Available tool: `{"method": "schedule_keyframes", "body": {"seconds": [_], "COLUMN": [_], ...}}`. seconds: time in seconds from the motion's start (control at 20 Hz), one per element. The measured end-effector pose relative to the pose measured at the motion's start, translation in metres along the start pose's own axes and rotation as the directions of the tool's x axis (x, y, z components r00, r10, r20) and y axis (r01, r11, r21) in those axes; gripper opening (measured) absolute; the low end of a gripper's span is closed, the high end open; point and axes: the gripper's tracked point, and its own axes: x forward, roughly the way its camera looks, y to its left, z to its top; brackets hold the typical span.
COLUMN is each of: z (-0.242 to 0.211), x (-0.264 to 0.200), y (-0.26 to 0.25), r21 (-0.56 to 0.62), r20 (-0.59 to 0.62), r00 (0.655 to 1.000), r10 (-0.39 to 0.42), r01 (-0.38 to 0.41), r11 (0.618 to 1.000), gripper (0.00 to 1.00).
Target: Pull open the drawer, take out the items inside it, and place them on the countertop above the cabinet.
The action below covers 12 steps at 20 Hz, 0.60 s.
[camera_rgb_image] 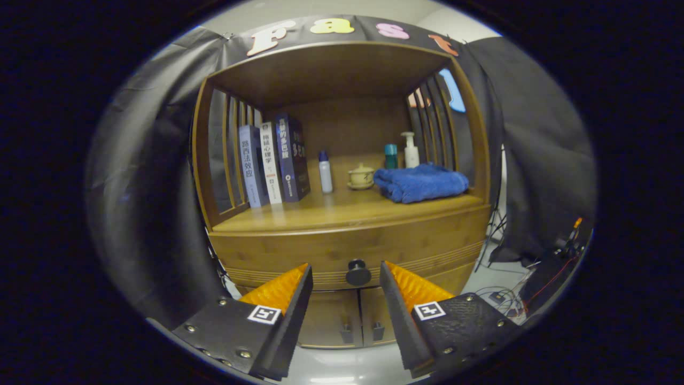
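Gripper (346,267) spread wide before a closed drawer (350,251), holding nothing.

Gripper view: the two fingers (286,291) stand well apart, touching nothing, and the drawer's dark round knob (358,272) shows in the gap between their tips, a little beyond them. The drawer front sits flush in the wooden cabinet (342,235), so its contents are hidden. Below it are two small doors (350,318) with handles. On the countertop (320,211) above stand three books (275,160) at the left, then a white bottle (325,172), a small lidded jar (361,176), a folded blue towel (421,183), and behind the towel a teal bottle (391,156) and a pump bottle (411,149). Cables (505,294) lie on the floor to the right. Nothing stands between fingers and knob.
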Motion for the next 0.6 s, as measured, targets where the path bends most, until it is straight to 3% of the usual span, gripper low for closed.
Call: {"method": "schedule_keyframes", "body": {"seconds": [0.45, 0.6], "z": [-0.044, -0.052], "x": [0.085, 0.106], "y": [-0.017, -0.024], "r21": [-0.007, -0.022], "r20": [-0.129, -0.154], "r00": [0.991, 0.988], "r10": [0.039, 0.017], "r01": [-0.04, -0.021], "r11": [0.999, 1.0], "gripper": [0.76, 0.6]}}
